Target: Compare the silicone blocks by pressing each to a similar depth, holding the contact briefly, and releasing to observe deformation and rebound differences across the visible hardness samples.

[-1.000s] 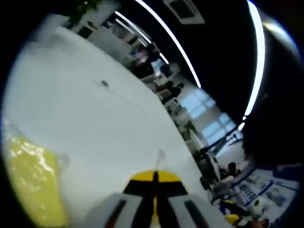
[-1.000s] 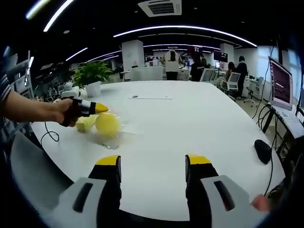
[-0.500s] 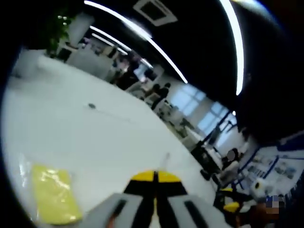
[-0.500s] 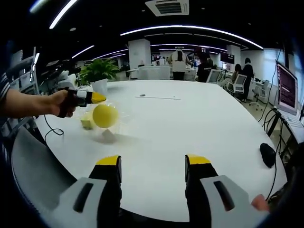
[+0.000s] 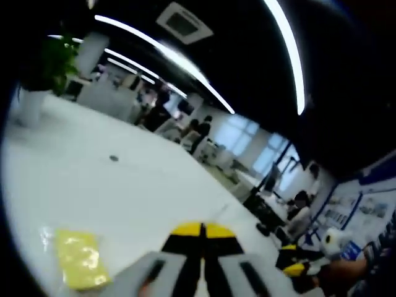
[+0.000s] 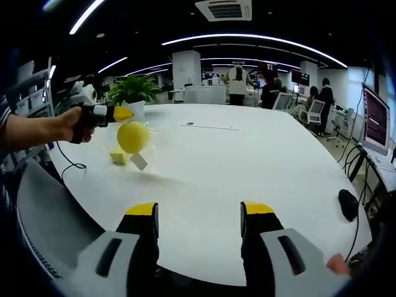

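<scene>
The silicone blocks sit at about ten o'clock in my right gripper view: a round yellow sample that seems to hang in a clear bag just below my left gripper, and a smaller yellow-green block on the white table beneath it, beside a pale flap I can't identify. In the left gripper view I see a flat yellow block in clear wrapping down at eight o'clock on the table; whether it is the same piece as the small one, I cannot tell.

My left gripper's jaws are pressed together; in its own view the yellow tips meet with no gap. I judge they pinch the bag's film, but the contact is too small to confirm. My right gripper hangs released, jaws wide apart at six o'clock, holding nothing.

No pressing has begun, I judge. To do this step well I should lower the bag until the round sample rests flat on the table near the small block, so that both lie still. Then bring one gripper down square onto each sample in turn, sink to a like depth, pause, and lift straight off. A dangling sample would swing away, so it must be set down first.

A potted plant stands at eleven o'clock, and a black mouse at three o'clock near the table edge, both well clear.
</scene>
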`<action>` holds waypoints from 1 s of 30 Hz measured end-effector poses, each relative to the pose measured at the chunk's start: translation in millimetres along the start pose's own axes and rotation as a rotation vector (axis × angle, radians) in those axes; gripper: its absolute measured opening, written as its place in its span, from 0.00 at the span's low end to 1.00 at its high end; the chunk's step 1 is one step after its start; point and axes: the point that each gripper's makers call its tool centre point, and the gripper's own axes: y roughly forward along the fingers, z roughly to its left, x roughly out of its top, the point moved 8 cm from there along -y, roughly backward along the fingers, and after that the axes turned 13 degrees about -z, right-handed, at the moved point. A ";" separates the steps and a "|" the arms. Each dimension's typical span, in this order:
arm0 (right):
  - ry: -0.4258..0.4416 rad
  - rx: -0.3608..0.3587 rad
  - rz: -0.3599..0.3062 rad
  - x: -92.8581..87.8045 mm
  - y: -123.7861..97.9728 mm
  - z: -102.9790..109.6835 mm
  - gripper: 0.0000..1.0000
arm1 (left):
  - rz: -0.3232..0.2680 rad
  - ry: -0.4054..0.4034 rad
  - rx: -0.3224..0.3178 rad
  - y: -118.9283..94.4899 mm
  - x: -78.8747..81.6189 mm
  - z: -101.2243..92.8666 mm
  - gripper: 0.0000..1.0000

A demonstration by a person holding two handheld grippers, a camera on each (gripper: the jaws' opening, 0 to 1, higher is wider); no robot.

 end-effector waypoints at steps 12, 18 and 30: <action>-0.021 0.031 -0.028 11.0 2.9 10.0 0.47 | -0.121 -0.005 -0.102 -20.7 48.5 -41.4 0.00; -0.016 0.056 -0.051 20.7 3.7 19.2 0.47 | -0.151 -0.042 -0.157 -30.8 68.7 -58.4 0.00; 0.083 0.112 -0.162 49.8 0.0 32.9 0.58 | -0.189 -0.058 -0.243 -44.3 99.8 -81.2 0.00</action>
